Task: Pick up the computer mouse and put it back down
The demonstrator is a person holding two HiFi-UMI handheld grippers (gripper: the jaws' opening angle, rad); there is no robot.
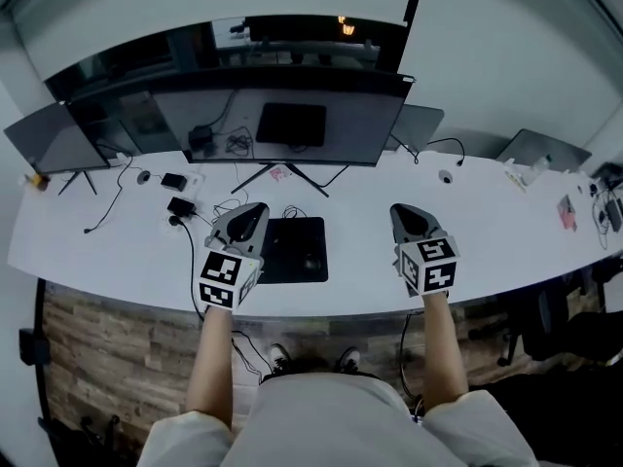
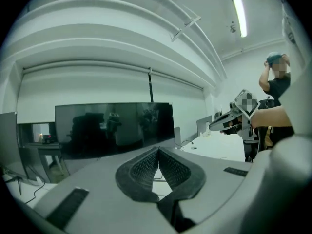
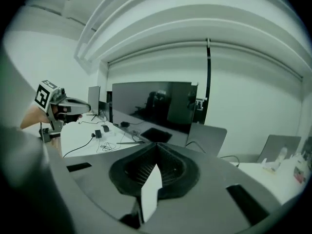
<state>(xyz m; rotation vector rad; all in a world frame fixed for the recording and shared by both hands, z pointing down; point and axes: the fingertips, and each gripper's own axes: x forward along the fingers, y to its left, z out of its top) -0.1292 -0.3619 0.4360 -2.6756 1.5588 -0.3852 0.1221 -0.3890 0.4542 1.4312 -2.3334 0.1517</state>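
The dark computer mouse (image 1: 311, 261) lies on a black mouse pad (image 1: 287, 236) at the front of the white desk (image 1: 506, 232), with no gripper touching it. My left gripper (image 1: 249, 212) hovers just left of the pad, and its jaws meet at the tip with nothing between them (image 2: 157, 151). To the right of the pad, my right gripper (image 1: 409, 212) is held up over bare desk. It is shut and empty too (image 3: 156, 149). Each gripper shows in the other's view: the right gripper (image 2: 229, 123) and the left gripper (image 3: 73, 106).
A wide dark monitor (image 1: 282, 125) stands behind the pad. Cables and power adapters (image 1: 180, 207) lie left of the left gripper. Laptops sit at far left (image 1: 58, 144) and far right (image 1: 540, 149). A person (image 2: 278, 82) stands in the background of the left gripper view.
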